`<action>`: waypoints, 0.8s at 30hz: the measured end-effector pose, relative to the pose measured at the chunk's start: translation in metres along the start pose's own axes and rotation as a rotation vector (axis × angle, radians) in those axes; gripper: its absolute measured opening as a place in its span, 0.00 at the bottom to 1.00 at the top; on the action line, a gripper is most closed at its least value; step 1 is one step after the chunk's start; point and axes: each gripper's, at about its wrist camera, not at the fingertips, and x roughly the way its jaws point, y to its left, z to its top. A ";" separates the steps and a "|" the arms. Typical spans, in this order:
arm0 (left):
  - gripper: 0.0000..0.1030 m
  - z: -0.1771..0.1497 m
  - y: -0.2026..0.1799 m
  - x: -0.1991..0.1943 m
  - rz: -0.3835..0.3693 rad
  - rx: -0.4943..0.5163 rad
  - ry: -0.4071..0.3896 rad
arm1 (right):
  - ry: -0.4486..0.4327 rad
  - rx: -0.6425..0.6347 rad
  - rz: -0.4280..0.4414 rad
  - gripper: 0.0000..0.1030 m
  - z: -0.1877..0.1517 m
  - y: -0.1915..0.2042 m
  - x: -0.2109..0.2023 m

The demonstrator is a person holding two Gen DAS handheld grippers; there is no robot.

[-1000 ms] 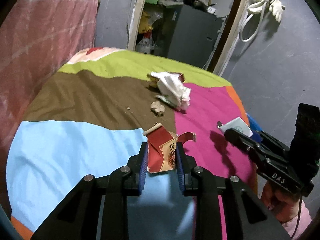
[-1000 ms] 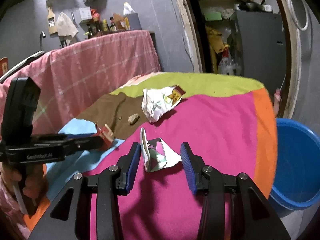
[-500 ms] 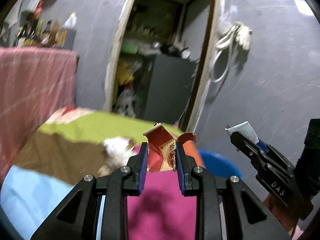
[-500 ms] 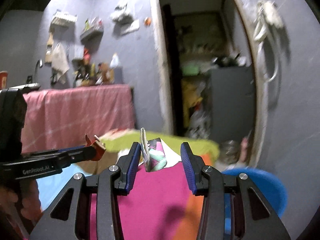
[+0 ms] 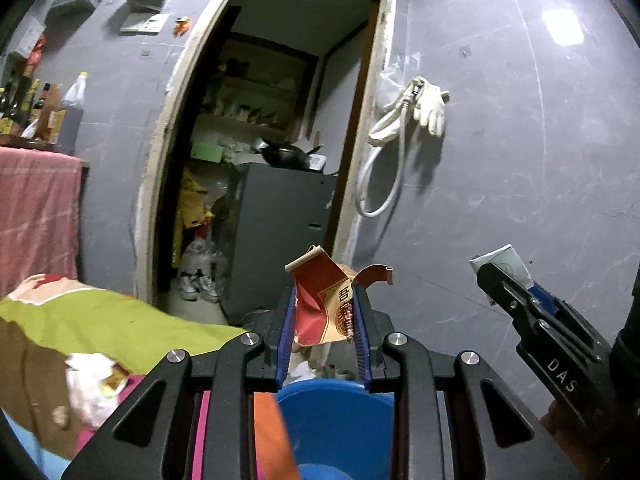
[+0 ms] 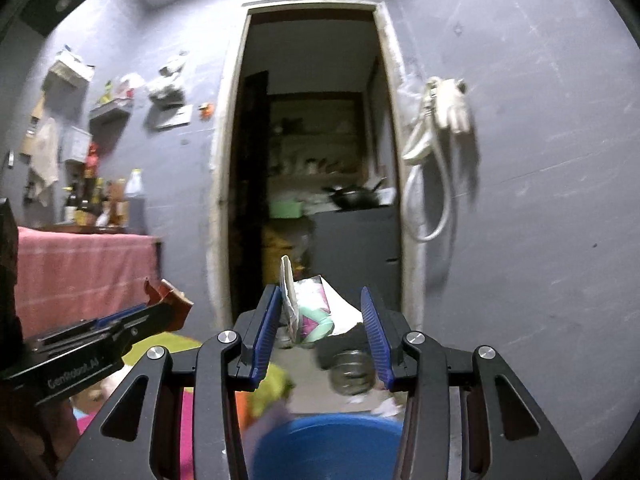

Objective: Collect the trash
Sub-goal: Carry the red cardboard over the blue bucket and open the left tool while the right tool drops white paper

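Note:
My left gripper (image 5: 324, 304) is shut on a torn red carton piece (image 5: 316, 308), held in the air above a blue bucket (image 5: 336, 420) that sits low between the fingers. In the right wrist view, my right gripper (image 6: 320, 304) holds a folded white wrapper (image 6: 308, 312) with teal and pink print. The wrapper spans the gap between the blue pads, and the blue bucket (image 6: 328, 444) lies below it. Each gripper shows in the other's view: the right gripper (image 5: 492, 276) with its white wrapper (image 5: 504, 258), and the left gripper (image 6: 168, 312) with the red carton piece (image 6: 170, 296).
The table with its many-coloured cloth (image 5: 80, 320) lies to the left, with a crumpled white wrapper (image 5: 92, 384) on it. Ahead are a grey wall, an open doorway and a dark cabinet (image 5: 280, 240). A glass jar (image 6: 352, 372) stands on the floor beyond the bucket.
Both grippers have risen and swung right, from over the table to over the blue bucket by the wall. Each keeps its piece of trash.

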 end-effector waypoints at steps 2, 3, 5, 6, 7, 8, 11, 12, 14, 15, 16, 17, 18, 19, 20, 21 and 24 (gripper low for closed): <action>0.22 -0.006 -0.008 0.012 -0.009 0.012 0.008 | 0.007 0.007 -0.021 0.38 -0.004 -0.012 0.004; 0.22 -0.009 -0.011 0.021 -0.012 0.018 0.022 | 0.015 0.014 -0.032 0.38 -0.008 -0.018 0.006; 0.22 -0.016 -0.013 0.032 -0.017 0.019 0.048 | 0.032 0.029 -0.046 0.38 -0.015 -0.026 0.007; 0.22 -0.018 -0.012 0.039 -0.019 0.015 0.064 | 0.045 0.033 -0.054 0.38 -0.019 -0.031 0.009; 0.22 -0.021 -0.012 0.045 -0.020 0.010 0.079 | 0.058 0.033 -0.059 0.38 -0.022 -0.034 0.010; 0.22 -0.024 -0.012 0.051 -0.021 0.003 0.095 | 0.070 0.036 -0.063 0.38 -0.025 -0.037 0.011; 0.23 -0.030 -0.010 0.062 -0.016 -0.010 0.127 | 0.100 0.050 -0.068 0.39 -0.032 -0.044 0.016; 0.23 -0.032 -0.009 0.066 -0.015 -0.013 0.135 | 0.110 0.054 -0.068 0.39 -0.034 -0.046 0.020; 0.23 -0.036 -0.006 0.070 -0.010 -0.018 0.152 | 0.129 0.062 -0.066 0.40 -0.039 -0.049 0.023; 0.23 -0.038 -0.005 0.073 -0.006 -0.022 0.163 | 0.145 0.068 -0.064 0.40 -0.041 -0.051 0.027; 0.23 -0.040 -0.002 0.077 -0.003 -0.029 0.179 | 0.158 0.074 -0.062 0.40 -0.044 -0.052 0.030; 0.24 -0.042 -0.002 0.079 -0.003 -0.031 0.195 | 0.169 0.081 -0.058 0.40 -0.045 -0.054 0.033; 0.24 -0.044 0.000 0.084 -0.001 -0.033 0.217 | 0.178 0.086 -0.057 0.40 -0.047 -0.055 0.034; 0.25 -0.045 0.002 0.088 0.000 -0.041 0.237 | 0.193 0.095 -0.056 0.40 -0.049 -0.057 0.038; 0.26 -0.047 0.005 0.093 -0.010 -0.050 0.263 | 0.205 0.102 -0.053 0.40 -0.050 -0.058 0.042; 0.26 -0.049 0.007 0.098 -0.012 -0.058 0.290 | 0.220 0.112 -0.050 0.40 -0.053 -0.060 0.045; 0.28 -0.056 0.013 0.105 -0.027 -0.090 0.344 | 0.254 0.132 -0.046 0.40 -0.058 -0.063 0.052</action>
